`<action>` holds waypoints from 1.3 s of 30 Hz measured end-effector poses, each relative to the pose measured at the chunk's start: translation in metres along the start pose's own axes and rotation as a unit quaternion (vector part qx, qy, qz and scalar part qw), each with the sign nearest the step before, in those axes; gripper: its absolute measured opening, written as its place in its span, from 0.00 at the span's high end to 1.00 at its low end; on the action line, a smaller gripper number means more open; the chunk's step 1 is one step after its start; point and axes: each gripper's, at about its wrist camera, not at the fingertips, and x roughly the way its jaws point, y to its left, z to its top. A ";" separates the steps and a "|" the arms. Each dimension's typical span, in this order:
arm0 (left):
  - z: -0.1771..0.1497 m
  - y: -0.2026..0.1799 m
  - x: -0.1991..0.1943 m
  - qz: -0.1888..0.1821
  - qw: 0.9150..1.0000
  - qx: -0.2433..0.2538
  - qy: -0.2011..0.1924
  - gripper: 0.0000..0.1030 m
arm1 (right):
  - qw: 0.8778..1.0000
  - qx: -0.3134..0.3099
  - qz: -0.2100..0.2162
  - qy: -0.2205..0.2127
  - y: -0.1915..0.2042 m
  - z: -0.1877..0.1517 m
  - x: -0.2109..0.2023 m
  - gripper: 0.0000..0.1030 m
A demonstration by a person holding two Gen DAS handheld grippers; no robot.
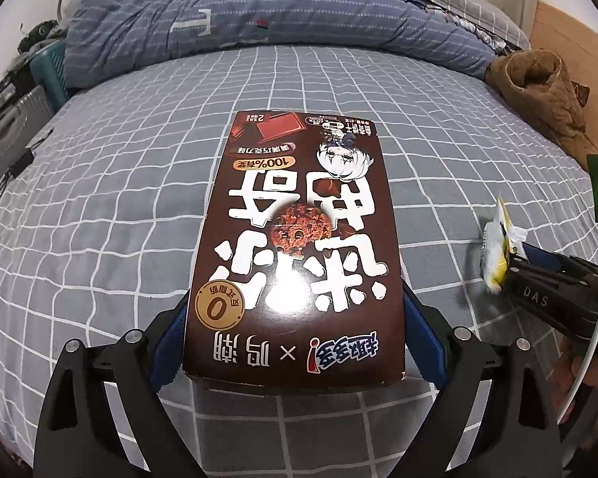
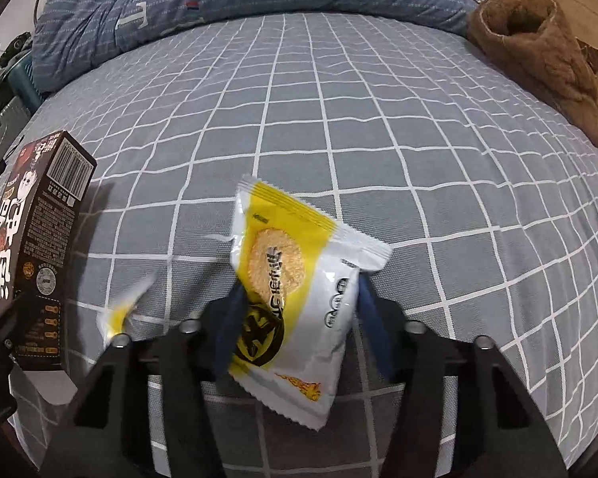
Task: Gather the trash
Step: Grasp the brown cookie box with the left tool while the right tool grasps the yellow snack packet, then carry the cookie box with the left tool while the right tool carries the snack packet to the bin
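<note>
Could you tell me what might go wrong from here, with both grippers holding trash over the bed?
The yellow snack wrapper is limp and crinkled between the right gripper fingers, so it might slip. The brown cookie box juts far past the left gripper, so it could tilt or drop onto the bed sheet.

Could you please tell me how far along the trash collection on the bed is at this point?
Both visible pieces are picked up, none binned. The left gripper holds the brown cookie box between its fingers; the right gripper is closed on the yellow-and-white snack wrapper. A second yellow-and-white scrap lies blurred at the right gripper's edge. No bin is in view, so dropping everything off remains.
</note>
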 end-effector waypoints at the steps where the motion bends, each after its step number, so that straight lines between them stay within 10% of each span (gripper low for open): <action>1: 0.000 0.000 0.000 -0.001 1.000 -0.001 0.001 0.13 | 1.000 -0.001 0.003 0.002 0.000 0.000 0.000 0.62; 6: 0.000 -0.001 0.004 -0.003 1.000 0.002 0.006 0.13 | 1.000 -0.013 0.013 0.001 0.002 0.000 -0.002 0.77; 39: -0.030 -0.022 -0.078 -0.020 1.000 0.007 -0.006 0.13 | 0.996 -0.047 0.022 -0.073 0.002 -0.066 -0.143 0.77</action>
